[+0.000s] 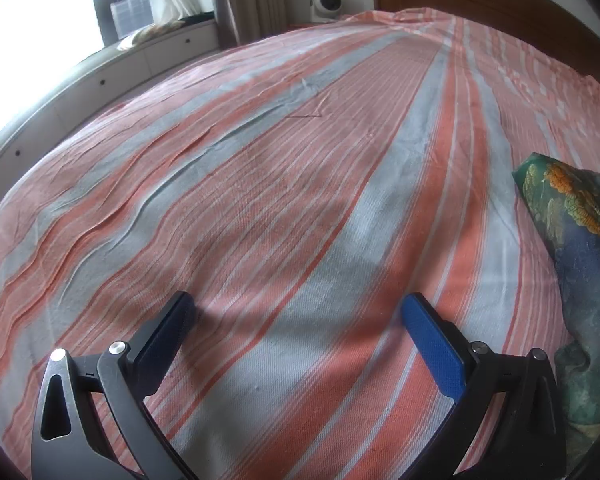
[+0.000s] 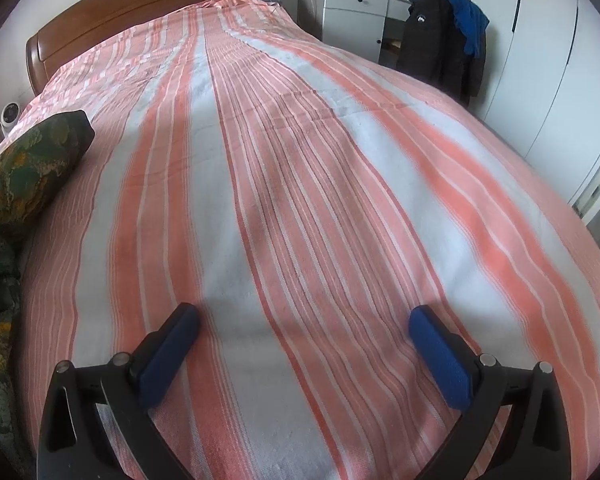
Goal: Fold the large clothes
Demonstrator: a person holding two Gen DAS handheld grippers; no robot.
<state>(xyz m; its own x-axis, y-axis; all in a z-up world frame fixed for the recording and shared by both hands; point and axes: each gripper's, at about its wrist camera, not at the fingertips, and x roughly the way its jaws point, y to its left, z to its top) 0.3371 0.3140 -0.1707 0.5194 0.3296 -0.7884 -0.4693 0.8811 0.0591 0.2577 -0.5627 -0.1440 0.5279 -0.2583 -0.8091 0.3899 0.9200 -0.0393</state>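
A green, blue and orange patterned garment [image 1: 580, 248] lies bunched on the bed at the right edge of the left wrist view. It also shows at the left edge of the right wrist view [image 2: 24, 168]. My left gripper [image 1: 298, 308] is open and empty, low over the striped sheet, left of the garment. My right gripper [image 2: 304, 320] is open and empty, low over the sheet, right of the garment. Neither gripper touches the garment.
The bed is covered by an orange, white and grey striped sheet [image 1: 260, 184], wrinkled on its left side. A wooden headboard [image 2: 140, 12] stands at the far end. A window bench [image 1: 140, 64] runs along the left. A white cabinet [image 2: 356, 12] and hanging jackets [image 2: 444, 36] stand at the right.
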